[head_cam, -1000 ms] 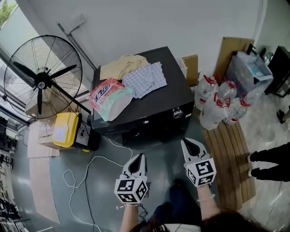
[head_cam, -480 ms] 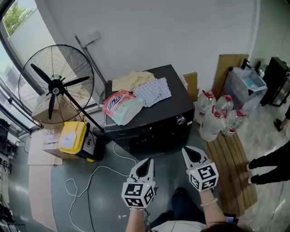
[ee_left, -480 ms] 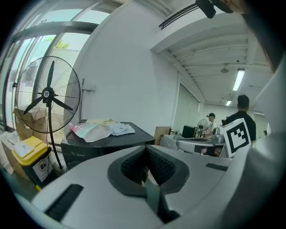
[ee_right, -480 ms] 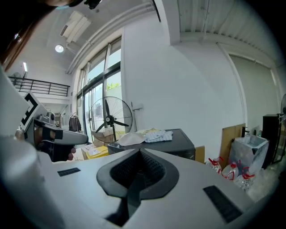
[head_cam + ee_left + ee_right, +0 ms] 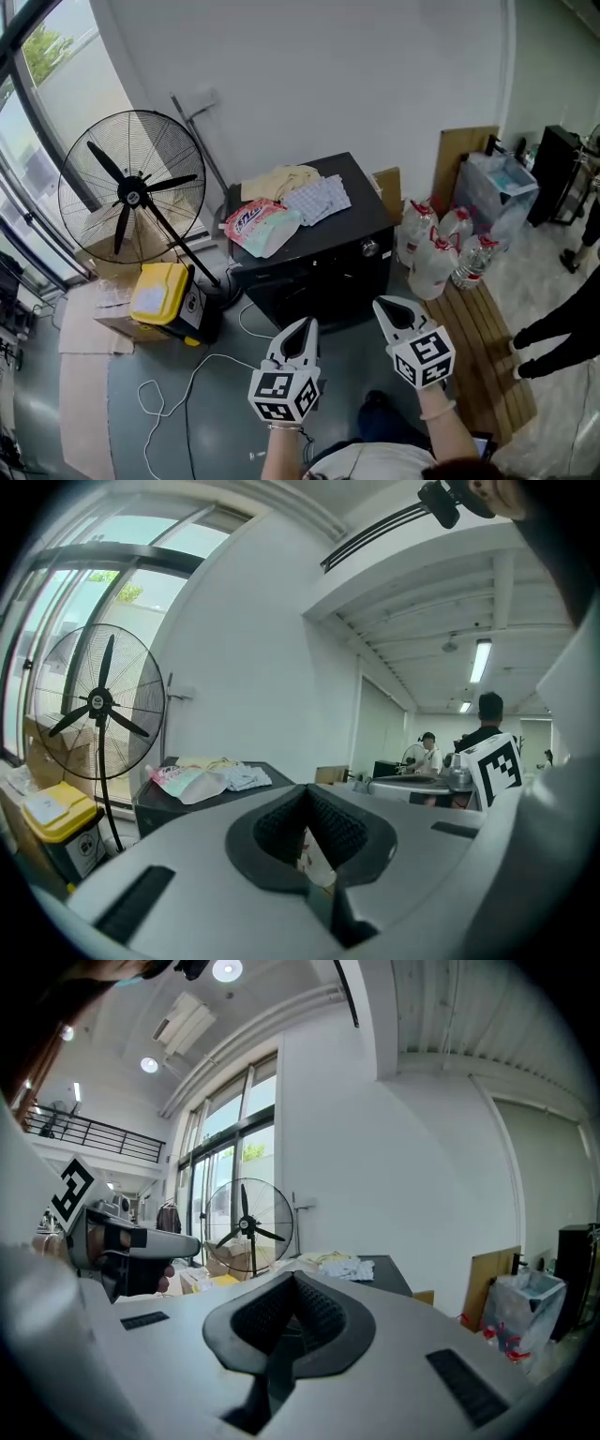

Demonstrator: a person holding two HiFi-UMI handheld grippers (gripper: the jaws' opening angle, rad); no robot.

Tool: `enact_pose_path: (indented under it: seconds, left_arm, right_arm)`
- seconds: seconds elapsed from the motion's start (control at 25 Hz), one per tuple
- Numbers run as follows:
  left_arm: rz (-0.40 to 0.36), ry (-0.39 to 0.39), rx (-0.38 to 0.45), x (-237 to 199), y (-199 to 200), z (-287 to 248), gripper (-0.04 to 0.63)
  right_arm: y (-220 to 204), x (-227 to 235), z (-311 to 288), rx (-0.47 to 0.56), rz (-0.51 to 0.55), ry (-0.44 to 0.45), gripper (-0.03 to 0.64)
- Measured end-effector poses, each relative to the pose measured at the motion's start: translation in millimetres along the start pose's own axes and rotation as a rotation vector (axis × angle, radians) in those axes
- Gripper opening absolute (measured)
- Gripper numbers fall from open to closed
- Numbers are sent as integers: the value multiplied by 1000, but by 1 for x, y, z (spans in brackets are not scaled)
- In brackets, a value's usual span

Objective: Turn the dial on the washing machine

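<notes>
The right gripper's (image 5: 292, 1279) jaws are clenched together with nothing between them. The left gripper's (image 5: 305, 794) jaws also look closed and empty; only background shows through the notch behind the tips. In the head view both grippers hang side by side in the air over the floor, the left gripper (image 5: 306, 324) low and centred, the right gripper (image 5: 382, 303) a little ahead of it, both tips aimed toward the washer (image 5: 366, 211).

The dial (image 5: 369, 248) sits on the washer's front panel near its upper right corner, well apart from either gripper. The right gripper is the nearer one.

On top of the washer lie a detergent bag (image 5: 262, 225) and clothes (image 5: 302, 192), clear of the dial. Water bottles (image 5: 441, 248) stand just beside the washer's right side, a cable (image 5: 187, 375) loops over the floor on the left, and a fan (image 5: 131, 192) stands beyond.

Likely troubles from here:
- **Closed jaws:** if they arrive at the dial shut, they will bump its face instead of going around it.
- **Poor grip:** a shallow or off-centre hold on so small a knob may slip as the wrist turns, leaving the dial unmoved.
- **Wide approach:** swinging in from the right could knock the bottles.
- **Loose cable:** it could catch a foot while stepping closer.
</notes>
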State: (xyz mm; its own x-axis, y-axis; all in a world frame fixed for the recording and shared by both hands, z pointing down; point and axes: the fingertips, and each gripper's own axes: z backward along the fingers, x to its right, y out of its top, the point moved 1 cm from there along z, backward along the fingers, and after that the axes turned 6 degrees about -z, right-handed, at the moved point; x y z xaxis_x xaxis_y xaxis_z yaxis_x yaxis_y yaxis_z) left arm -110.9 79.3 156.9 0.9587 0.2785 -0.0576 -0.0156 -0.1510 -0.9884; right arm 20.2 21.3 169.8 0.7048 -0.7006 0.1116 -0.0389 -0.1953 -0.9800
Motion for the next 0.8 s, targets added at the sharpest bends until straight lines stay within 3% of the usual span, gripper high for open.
enact_pose_path:
  seconds: [0.48, 0.8]
  left_arm:
    - [-62, -12, 57, 39, 29, 63, 17]
    - [-60, -20, 78, 61, 34, 89, 17]
  right_arm:
    - [38, -46, 66, 101, 70, -12, 26]
    - [43, -64, 107, 134, 87, -27, 26]
